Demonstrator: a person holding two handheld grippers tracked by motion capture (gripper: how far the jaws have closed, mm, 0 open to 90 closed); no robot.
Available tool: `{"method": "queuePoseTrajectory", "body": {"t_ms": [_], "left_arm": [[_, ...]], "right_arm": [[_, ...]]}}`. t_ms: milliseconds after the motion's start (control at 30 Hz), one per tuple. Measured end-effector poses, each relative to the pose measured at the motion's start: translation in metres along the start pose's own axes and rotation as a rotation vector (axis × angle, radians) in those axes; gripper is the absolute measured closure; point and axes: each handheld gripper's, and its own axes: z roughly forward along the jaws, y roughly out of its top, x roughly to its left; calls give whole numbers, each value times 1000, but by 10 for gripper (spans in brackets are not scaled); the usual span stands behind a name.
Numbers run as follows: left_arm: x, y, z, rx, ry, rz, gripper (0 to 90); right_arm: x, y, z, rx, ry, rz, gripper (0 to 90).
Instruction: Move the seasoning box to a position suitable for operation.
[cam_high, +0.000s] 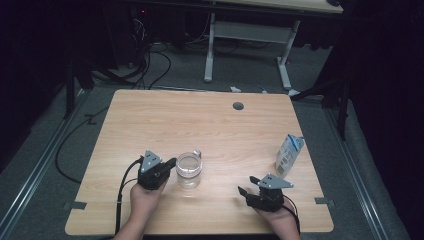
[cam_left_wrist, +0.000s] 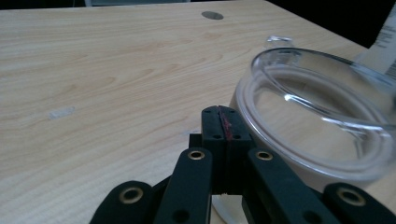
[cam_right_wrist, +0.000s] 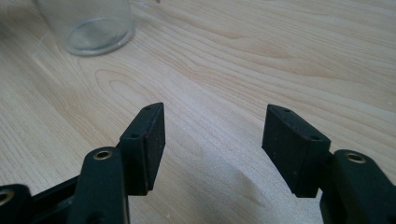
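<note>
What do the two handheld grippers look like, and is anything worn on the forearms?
Both the left gripper and the right gripper are black, each topped by a grey three-cornered plate. Brass-coloured rivets join the linkage bars, and the jaws end in flat rectangular pads. A black cable trails from each. The forearms are bare, with no sleeves.

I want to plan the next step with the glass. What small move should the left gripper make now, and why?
Probably open the left gripper first. Its jaws are shut, pads pressed together with nothing between them, and it sits just beside the glass, next to the rim. Shut jaws cannot take the rim or wall. The right gripper is open over bare table, apart from the glass.
</note>
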Motion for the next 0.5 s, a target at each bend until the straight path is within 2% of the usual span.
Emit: {"method": "queuePoseTrajectory", "body": {"t_ms": [100, 167, 200, 233, 333, 500], "left_arm": [[-8, -13, -6, -37, -15, -36, 900], [-14, -17, -6, -8, -16, -9, 900], [-20, -19, -8, -11, -18, -7, 900], [-20, -19, -8, -11, -18, -7, 900], [-31, -22, -11, -11, -18, 35, 900], [-40, -23, -16, -19, -26, 59, 900]], "right_arm": [[-1, -1, 1, 1, -1, 11, 395], [-1, -2, 1, -1, -6, 12, 396], [0, -2, 1, 0, -16, 11, 400], [0, -2, 1, 0, -16, 11, 400], [2, 0, 0, 3, -18, 2, 400], [3, 1, -2, -8, -16, -3, 400]]}}
